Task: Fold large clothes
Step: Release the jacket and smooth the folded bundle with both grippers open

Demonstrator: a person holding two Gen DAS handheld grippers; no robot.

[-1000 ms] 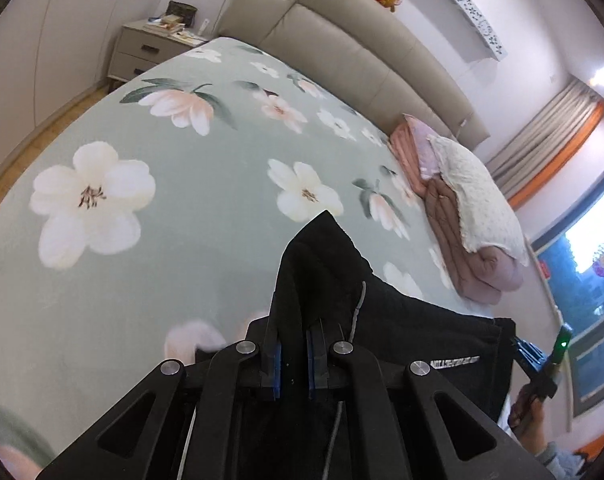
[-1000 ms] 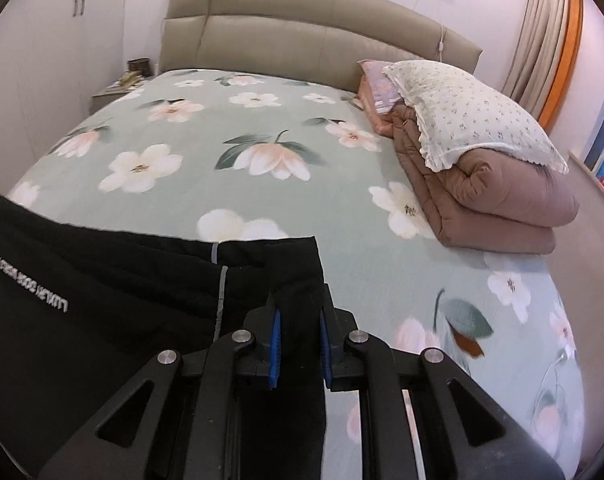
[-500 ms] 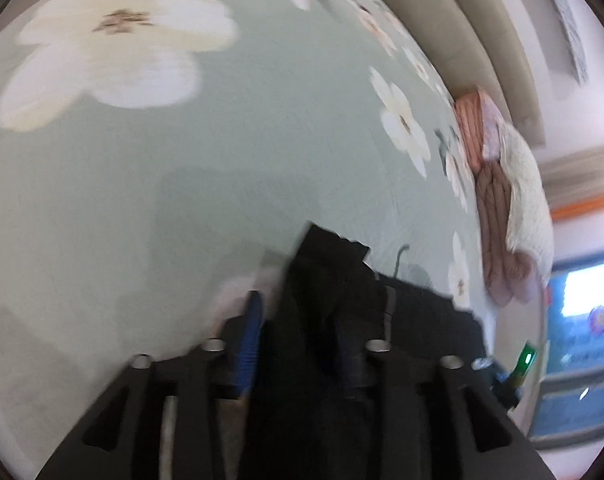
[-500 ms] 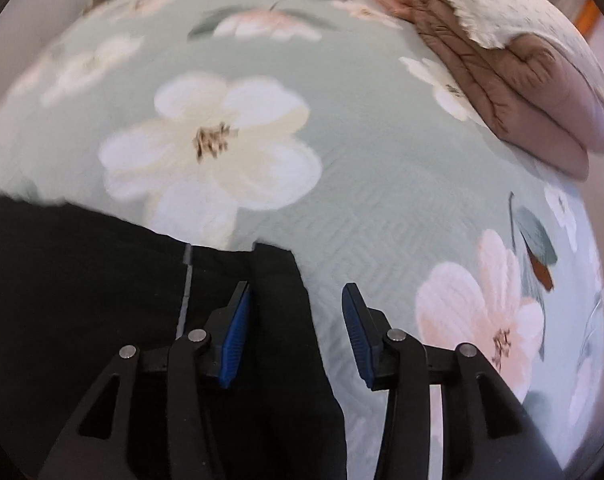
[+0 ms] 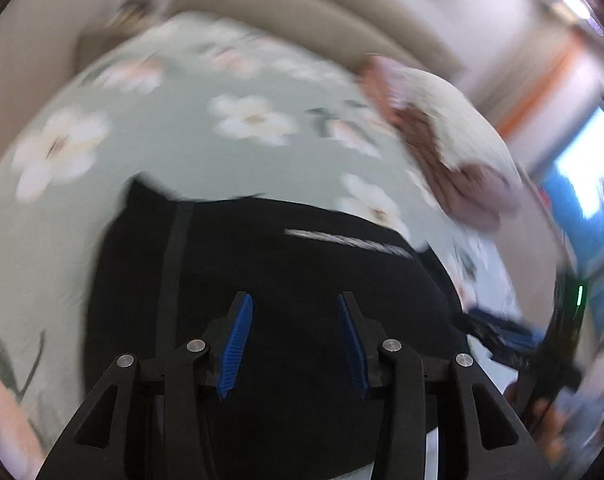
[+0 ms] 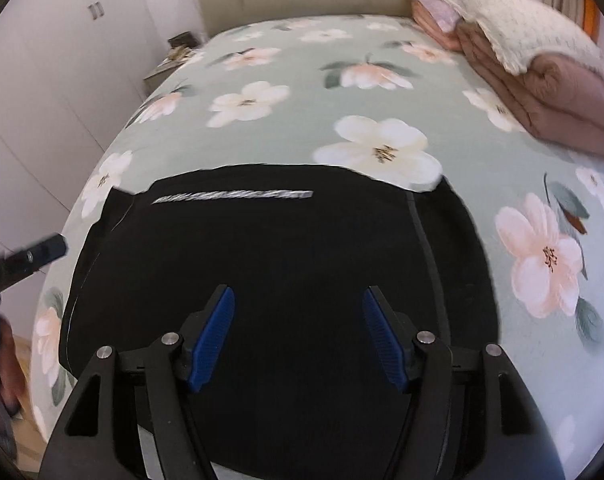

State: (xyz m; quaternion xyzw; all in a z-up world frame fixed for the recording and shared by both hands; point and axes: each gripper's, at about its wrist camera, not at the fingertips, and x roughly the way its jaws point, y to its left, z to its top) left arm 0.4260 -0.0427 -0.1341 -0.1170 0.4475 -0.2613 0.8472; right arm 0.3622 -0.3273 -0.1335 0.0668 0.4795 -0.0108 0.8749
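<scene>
The flat black fabric garment point(image 6: 269, 264) lay crosswise along the bed's point(image 6: 302, 92) near edge, directly below both grippers' just-opened, empty jaws.

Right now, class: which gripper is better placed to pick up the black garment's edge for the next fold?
Either, marginally the right gripper: open above the black garment, sharp view. The left gripper, also open, is blurred.
</scene>
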